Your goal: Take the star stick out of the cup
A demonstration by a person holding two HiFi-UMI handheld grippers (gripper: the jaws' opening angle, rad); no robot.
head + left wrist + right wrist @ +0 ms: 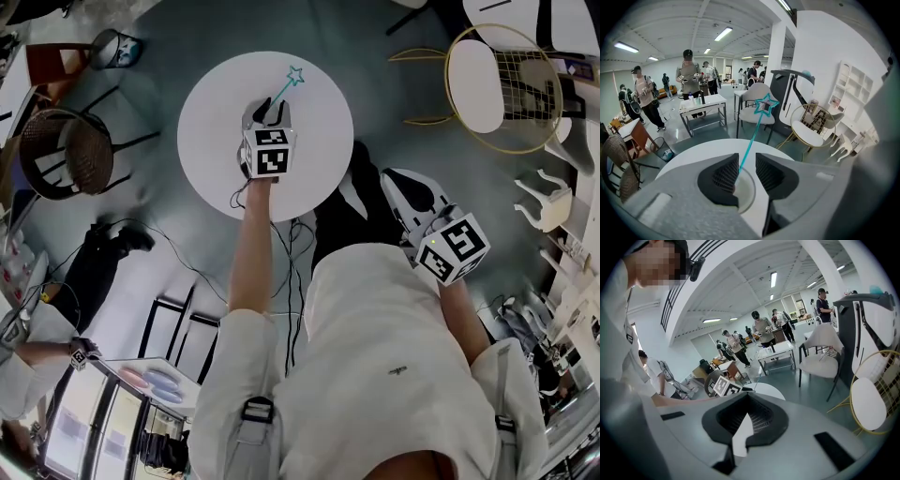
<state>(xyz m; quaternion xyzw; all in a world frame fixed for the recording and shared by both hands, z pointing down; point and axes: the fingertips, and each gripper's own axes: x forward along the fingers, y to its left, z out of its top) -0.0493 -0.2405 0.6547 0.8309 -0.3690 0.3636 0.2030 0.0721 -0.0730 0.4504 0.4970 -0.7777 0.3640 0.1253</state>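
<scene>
Round white table (323, 108), smooth plain top, stands on grey-blue shiny floor (178, 225). One item seen directly on the top: a white cup (746, 190), upright, open rim up, set in from the edge w/ white top showing on all visible sides. In head view the cup is hidden, so its exact spot can't be fixed there. Rest of the top reads plain white, soft shadow nr ctr. Left gripper view: table (693, 152) shows as a pale arc, floor beyond its far edge. Right gripper view: a slice of the same table (771, 391). Black cables (286, 248) lie on the floor by the table's near edge.
</scene>
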